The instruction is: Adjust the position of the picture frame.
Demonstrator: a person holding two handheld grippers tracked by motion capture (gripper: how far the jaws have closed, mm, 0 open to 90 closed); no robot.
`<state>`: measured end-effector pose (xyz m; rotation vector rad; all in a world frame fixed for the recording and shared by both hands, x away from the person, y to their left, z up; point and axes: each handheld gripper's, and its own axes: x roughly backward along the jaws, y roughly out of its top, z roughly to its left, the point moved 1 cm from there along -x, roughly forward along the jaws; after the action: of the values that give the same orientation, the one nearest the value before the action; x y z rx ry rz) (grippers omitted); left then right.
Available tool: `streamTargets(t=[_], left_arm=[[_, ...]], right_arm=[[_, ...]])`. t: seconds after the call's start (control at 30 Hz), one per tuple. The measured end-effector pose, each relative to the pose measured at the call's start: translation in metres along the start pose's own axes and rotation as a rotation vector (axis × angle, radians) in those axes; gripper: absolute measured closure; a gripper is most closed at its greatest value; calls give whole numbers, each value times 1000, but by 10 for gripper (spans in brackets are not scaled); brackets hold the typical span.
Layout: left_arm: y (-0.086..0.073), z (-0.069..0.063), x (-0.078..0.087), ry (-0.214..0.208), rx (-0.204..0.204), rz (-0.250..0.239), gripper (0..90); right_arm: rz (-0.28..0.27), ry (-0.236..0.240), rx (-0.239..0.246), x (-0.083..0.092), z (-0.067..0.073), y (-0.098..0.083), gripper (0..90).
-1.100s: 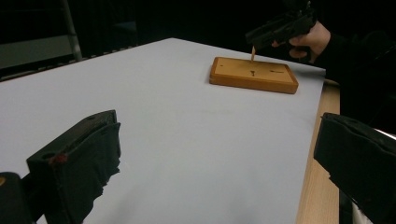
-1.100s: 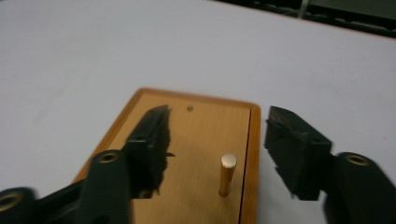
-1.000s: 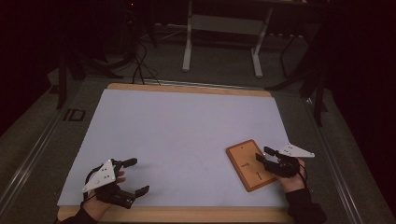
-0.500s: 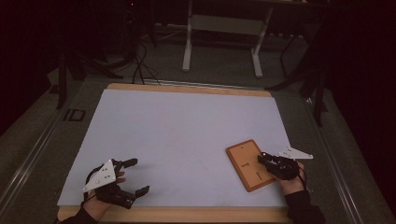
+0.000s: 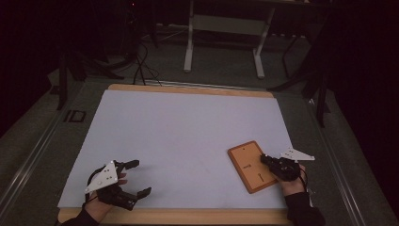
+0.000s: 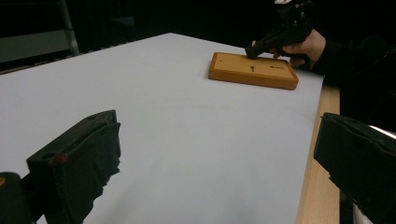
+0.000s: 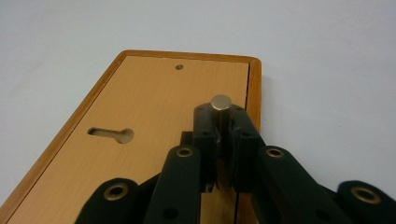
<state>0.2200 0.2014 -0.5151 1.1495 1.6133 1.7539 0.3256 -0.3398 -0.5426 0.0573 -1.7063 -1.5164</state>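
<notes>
A short grey metal peg (image 7: 221,103) stands upright at the near edge of the flat rectangular wooden board (image 5: 249,165) on the white-covered table (image 5: 188,141). It looks stiff, smooth and likely slippery, best gripped low on its shank. The right gripper (image 7: 221,133) has just been closing and its fingers pinch it; the left gripper (image 5: 133,178) rests with fingers wide.

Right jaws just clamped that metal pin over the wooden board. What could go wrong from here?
1. The right gripper, whose jaws have just been closing, pinches the metal pin only near its tip; it may slip or tilt.
2. The wooden board lies loose near the table's right edge; a push could slide it.
3. The left gripper stands open, far off, not steadying the board.
</notes>
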Motion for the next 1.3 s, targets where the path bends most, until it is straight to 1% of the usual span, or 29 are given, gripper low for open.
streamTargets(t=[0.23, 0.27, 0.47, 0.6, 0.7, 0.73, 0.8, 1.07, 1.3], left_arm=[[0, 1, 2, 6, 0, -4, 9], [0, 1, 2, 6, 1, -5, 9], [0, 1, 2, 6, -1, -4, 9], [0, 1, 2, 5, 1, -2, 9], [1, 1, 2, 5, -1, -4, 9], [1, 1, 2, 4, -1, -5, 9], [1, 0, 2, 4, 0, -7, 9], [1, 1, 2, 4, 1, -4, 9], [1, 0, 2, 2, 4, -9, 8]], right_arm=[[13, -6, 3, 1, 0, 2, 848], [14, -4, -3, 1, 0, 3, 849], [-3, -7, -7, 5, 0, 8, 849], [-26, -19, 5, 11, 0, 14, 849], [-28, -18, 9, 14, 0, 18, 850], [-31, -22, 22, 15, 0, 21, 849], [-31, -22, 28, 16, 0, 24, 850], [-44, -1, 51, 17, 4, 38, 849], [-50, 33, 85, 12, 13, 57, 849]])
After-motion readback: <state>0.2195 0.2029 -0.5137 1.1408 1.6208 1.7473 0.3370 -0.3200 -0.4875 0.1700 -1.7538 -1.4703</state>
